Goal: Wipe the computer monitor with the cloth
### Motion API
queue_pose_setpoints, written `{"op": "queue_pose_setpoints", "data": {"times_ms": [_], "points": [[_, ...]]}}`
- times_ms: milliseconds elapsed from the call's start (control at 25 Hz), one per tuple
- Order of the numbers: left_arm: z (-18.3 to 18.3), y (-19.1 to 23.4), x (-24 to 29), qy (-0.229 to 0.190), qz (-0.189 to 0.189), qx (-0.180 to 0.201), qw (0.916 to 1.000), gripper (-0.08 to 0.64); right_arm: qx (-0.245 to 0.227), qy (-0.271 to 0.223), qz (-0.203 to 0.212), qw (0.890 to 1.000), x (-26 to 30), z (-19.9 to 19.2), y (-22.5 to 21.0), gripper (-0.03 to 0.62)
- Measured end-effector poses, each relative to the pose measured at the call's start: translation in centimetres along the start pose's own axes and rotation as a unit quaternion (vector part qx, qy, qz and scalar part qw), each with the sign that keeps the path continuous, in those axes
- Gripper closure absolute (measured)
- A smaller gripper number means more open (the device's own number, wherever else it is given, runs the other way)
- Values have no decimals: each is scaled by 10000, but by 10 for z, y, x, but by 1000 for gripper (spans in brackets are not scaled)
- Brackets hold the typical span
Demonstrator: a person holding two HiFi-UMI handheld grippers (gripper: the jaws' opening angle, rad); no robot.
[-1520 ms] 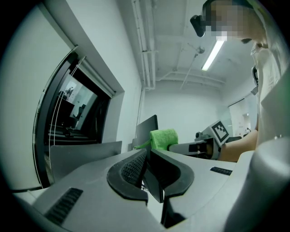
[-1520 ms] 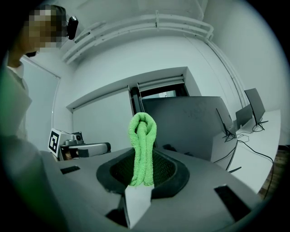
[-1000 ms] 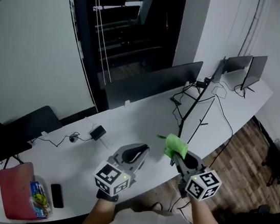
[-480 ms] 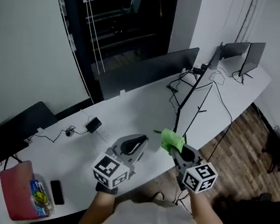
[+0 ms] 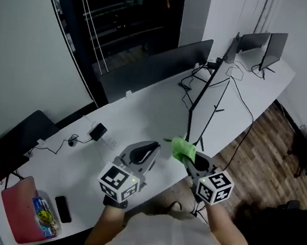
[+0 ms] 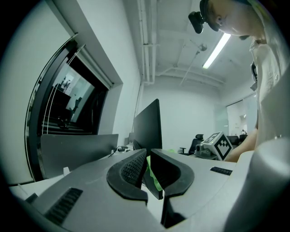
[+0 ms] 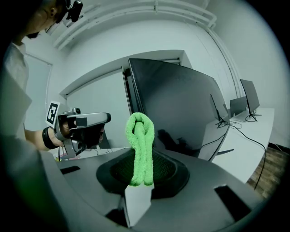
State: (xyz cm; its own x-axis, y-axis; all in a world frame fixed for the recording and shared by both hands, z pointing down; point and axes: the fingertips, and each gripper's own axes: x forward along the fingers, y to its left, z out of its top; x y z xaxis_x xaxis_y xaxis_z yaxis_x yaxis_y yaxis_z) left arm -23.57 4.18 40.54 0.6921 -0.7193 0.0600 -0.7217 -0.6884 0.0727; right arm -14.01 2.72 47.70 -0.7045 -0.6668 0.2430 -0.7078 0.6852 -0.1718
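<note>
Both grippers had edged closer to the monitor (image 7: 176, 104), which stood near the desk's (image 5: 143, 117) front edge. Right gripper (image 5: 187, 158) clamped the folded green cloth (image 5: 183, 148) just short of the screen. Left gripper (image 5: 148, 151) hovered beside it over that front edge, jaws nearly together and empty.

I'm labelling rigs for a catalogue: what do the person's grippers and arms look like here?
Both the left gripper and right gripper are grey moulded plastic with black ribbed pads. Each carries a white cube printed with black square markers and a small green light. The person wears a white short-sleeved shirt.
</note>
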Motion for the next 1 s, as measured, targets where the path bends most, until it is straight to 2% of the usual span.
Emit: {"op": "queue_pose_setpoints", "data": {"times_ms": [1000], "points": [[-9, 3, 19, 115, -70, -77, 9999, 522, -2, 918, 10, 9958, 11, -82, -21, 522]]}}
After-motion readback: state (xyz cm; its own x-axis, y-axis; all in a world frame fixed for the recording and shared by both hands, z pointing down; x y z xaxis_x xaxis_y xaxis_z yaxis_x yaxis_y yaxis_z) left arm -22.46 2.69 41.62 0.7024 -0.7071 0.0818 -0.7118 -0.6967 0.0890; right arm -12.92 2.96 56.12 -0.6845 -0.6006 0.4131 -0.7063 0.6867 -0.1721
